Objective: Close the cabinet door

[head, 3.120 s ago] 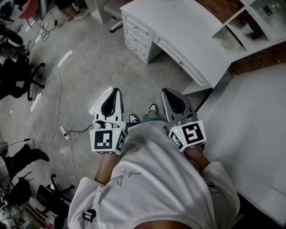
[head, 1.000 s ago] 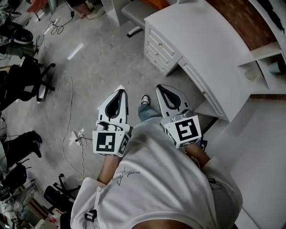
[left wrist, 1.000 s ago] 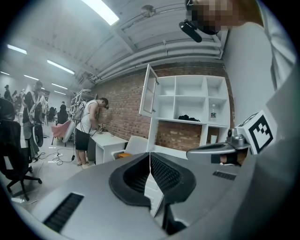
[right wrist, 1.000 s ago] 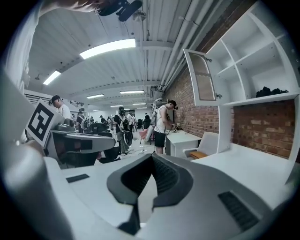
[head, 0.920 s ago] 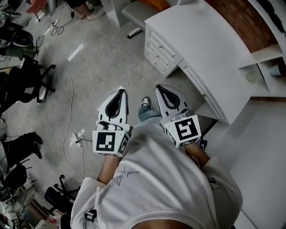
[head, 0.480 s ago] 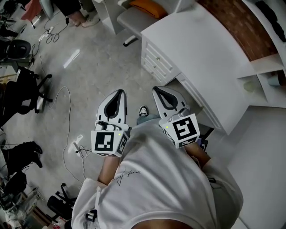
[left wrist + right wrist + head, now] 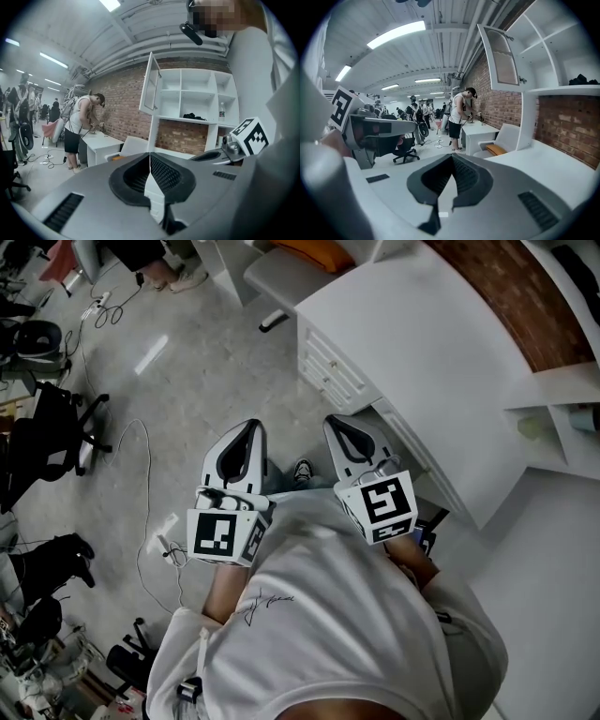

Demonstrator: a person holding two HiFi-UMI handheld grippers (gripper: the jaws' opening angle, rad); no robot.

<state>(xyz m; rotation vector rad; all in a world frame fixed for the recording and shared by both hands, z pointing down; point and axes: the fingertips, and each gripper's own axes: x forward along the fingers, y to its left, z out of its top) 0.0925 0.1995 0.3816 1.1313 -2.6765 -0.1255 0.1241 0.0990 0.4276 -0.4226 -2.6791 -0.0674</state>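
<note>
The cabinet door [image 7: 501,56] is seen swung wide open, high at the left end of the white shelf unit [image 7: 197,101] above the desk [image 7: 422,334], well apart from both grippers. The left gripper [image 7: 249,432] and right gripper [image 7: 337,426] are held low, fingers [image 7: 165,174] pressed together with nothing between them. A raised gripper should be laid flat against the door's outer face, and the door pushed steadily until flush.

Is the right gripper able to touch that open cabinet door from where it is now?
Probably not yet. The right gripper sits low, well apart from the cabinet door, which hangs open high above the white desk.
</note>
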